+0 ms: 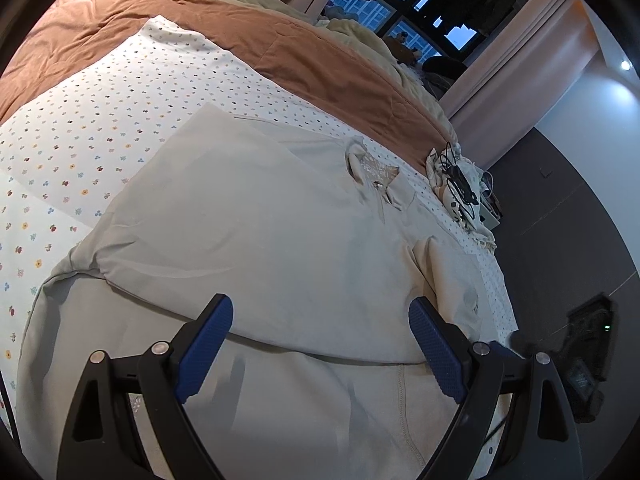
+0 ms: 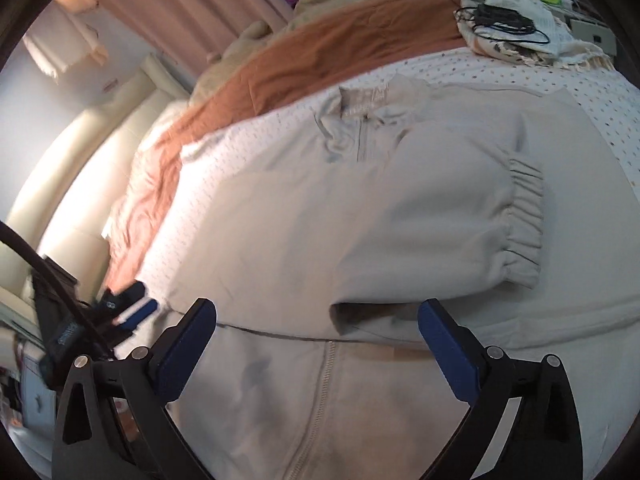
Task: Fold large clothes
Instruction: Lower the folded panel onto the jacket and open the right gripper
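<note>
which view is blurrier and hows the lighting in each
Right wrist view: softer, motion-smeared print on the bedsheet, warm glare off the headboard at left. Left wrist view: sharp, cooler, even light on the jacket, one bright ceiling spot; both bend straight lines like a fisheye.

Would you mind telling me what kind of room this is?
Most likely a bedroom: a bed with a dotted sheet and rust-brown quilt, plus pink curtains by a window.
</note>
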